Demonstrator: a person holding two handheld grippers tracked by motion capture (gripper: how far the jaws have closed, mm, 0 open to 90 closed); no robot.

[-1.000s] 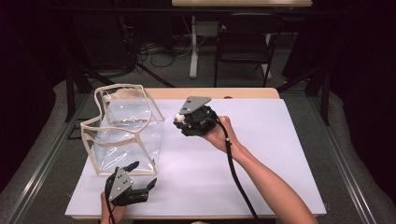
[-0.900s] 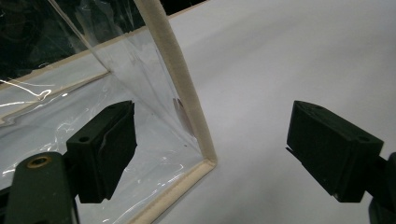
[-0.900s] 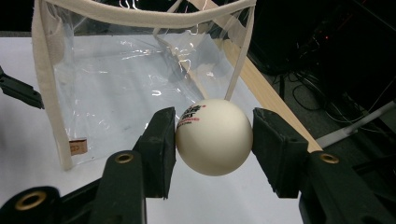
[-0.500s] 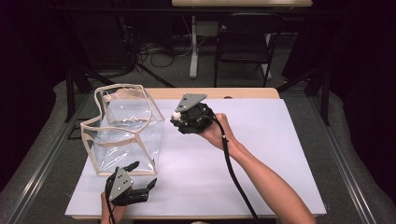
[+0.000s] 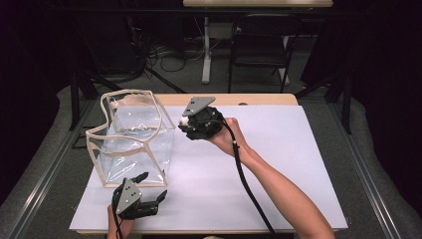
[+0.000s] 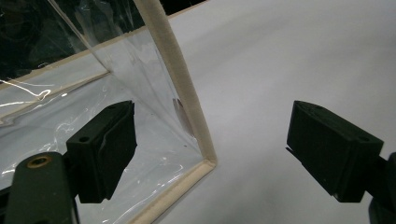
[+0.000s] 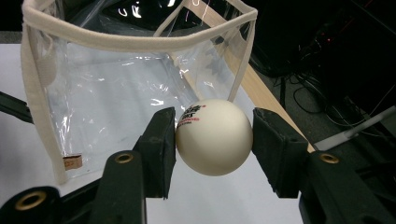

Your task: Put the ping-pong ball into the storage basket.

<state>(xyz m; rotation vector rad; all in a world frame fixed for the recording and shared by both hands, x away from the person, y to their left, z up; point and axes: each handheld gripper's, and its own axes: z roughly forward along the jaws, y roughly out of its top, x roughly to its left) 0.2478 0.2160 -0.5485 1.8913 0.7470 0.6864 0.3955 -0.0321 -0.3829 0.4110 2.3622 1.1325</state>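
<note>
White table sheet (image 5: 278, 164) covers the tabletop. Clear plastic bag (image 5: 134, 142) with cream trim stands upright at its left, mouth open. Right gripper (image 5: 185, 121) held above the sheet, just beside the bag's right rim, clamped on a white ping-pong ball (image 7: 214, 136) with red and black print. Left gripper (image 5: 152, 188) near the bag's front corner, jaws spread, nothing between them, cream corner seam (image 6: 205, 161) ahead.

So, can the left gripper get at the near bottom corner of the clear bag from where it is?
Probably yes: the left gripper is open, the bag corner lies between its fingers, and nothing blocks it.
</note>
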